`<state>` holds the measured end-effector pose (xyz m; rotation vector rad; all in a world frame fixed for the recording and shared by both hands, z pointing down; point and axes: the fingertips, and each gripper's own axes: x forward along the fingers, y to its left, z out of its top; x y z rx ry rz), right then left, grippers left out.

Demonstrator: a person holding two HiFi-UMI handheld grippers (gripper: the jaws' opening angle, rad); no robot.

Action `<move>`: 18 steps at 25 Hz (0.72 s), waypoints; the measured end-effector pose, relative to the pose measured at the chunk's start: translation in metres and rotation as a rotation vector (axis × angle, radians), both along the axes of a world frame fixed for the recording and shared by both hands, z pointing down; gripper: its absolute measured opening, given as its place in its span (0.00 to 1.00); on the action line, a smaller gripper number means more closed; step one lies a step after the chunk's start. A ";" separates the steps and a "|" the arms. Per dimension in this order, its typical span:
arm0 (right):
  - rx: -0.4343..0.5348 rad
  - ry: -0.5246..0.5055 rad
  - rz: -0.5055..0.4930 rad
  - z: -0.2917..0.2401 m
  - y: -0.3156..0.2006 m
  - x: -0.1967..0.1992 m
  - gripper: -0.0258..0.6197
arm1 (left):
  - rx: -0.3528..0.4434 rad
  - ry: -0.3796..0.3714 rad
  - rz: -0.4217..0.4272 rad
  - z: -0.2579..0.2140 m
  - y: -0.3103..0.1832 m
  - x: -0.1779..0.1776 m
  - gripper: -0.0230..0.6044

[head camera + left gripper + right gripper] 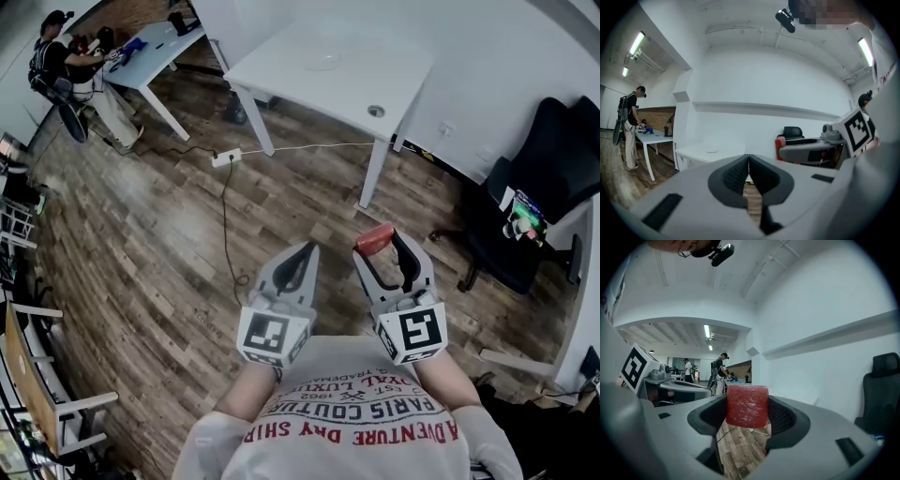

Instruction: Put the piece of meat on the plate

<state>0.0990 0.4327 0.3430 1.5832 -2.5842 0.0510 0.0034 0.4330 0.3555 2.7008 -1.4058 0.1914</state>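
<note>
As seen from the head view, both grippers are held out in front of the person's chest, above a wood-plank floor. Left gripper: jaws together, nothing held. Right gripper: clamped on the piece of meat, a red block at the jaw tips, up in the air. White table stands well ahead of both tools. The plate lies on it, pale and round, well apart from the meat. Power strip with cable lies on the floor by the table legs. Black office chair stands to the right.

Left gripper view: the two ribbed pads meet along one line, with only floor visible below them. The right gripper shows at right with the red block at its tip. The table and plate sit beyond, left of centre.

Right gripper view: the meat sits squarely between the jaws, gripped on both sides, its front face rough and dark red. Left gripper shows at far left. Chair at right edge. Several people stand in the background room.
</note>
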 end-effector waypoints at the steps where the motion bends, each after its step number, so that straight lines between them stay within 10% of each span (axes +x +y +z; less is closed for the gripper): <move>1: 0.000 0.004 0.004 0.000 -0.006 -0.006 0.47 | -0.003 0.003 0.002 0.001 -0.008 -0.007 0.05; 18: -0.073 -0.002 0.055 -0.004 -0.171 -0.171 0.47 | -0.030 0.064 0.061 -0.005 -0.177 -0.176 0.05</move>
